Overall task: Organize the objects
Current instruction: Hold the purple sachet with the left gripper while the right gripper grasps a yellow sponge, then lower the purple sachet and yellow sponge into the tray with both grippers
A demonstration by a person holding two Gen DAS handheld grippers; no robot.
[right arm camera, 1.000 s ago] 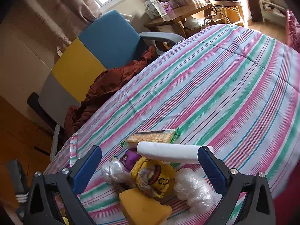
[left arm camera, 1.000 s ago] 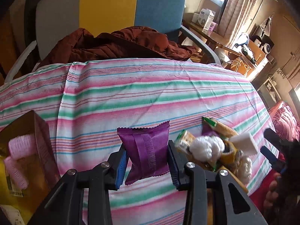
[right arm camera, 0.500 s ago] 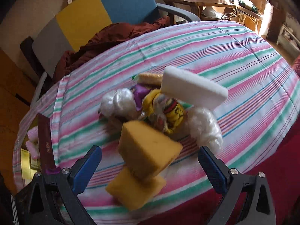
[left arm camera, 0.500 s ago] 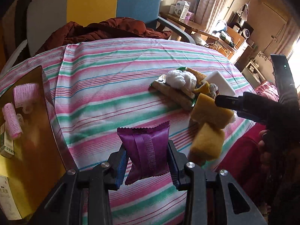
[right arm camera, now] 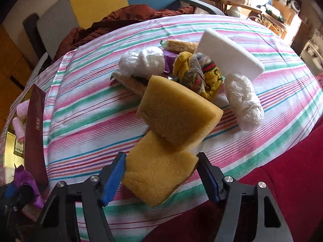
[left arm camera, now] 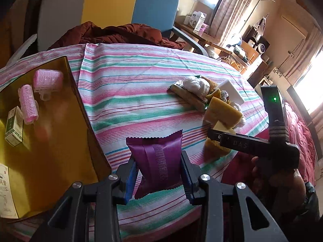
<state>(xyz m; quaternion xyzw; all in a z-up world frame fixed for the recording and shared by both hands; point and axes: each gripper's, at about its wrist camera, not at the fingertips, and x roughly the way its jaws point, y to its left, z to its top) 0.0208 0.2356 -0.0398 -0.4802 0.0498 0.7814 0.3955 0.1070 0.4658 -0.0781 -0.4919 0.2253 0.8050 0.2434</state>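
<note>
Left wrist view: left gripper [left arm camera: 159, 171] clamps glossy purple foil packet [left arm camera: 158, 159], beside gold box [left arm camera: 50, 133].
Right gripper [right arm camera: 161, 176]: closing around yellow sponge block [right arm camera: 159, 173].
Writing: "DAS" on right gripper.

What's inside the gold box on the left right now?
In the gold box, seen from the left wrist: two pink hair rollers and a small green-and-white carton. Another printed pack shows at the near corner. The gripper body hides the nearest part.
</note>
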